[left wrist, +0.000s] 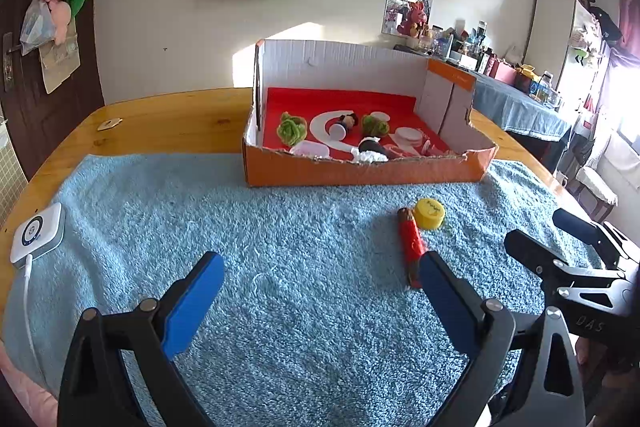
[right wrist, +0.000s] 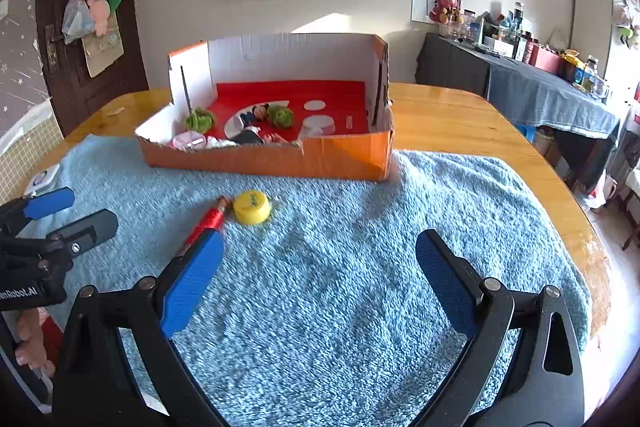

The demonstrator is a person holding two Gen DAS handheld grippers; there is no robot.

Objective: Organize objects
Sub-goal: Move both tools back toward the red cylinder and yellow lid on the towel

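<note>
The red spool (left wrist: 412,245) and the yellow cap (left wrist: 429,213) are the only loose pieces left on the blue towel (left wrist: 280,227); the rest of the small toys already lie inside the orange box (left wrist: 360,169) beyond them. Seen from the left gripper (left wrist: 322,281), the spool lies ahead and just off the tip of its right-hand finger, with the cap touching or nearly touching the spool's far end; nothing sits between the jaws, which stand wide. From the right gripper (right wrist: 320,267), the spool runs ahead from just behind its left-hand finger and the cap lies ahead and left of the gap; these jaws too stand wide and bare. The step in hand looks like an approach toward this last pair, both tools angled down at the towel. Next, one gripper would need to shift sideways so the spool or cap falls between its pads, squarely across the spool's narrow width, then close, lift clear of the pile, and carry it over the box's low torn front wall.
</note>
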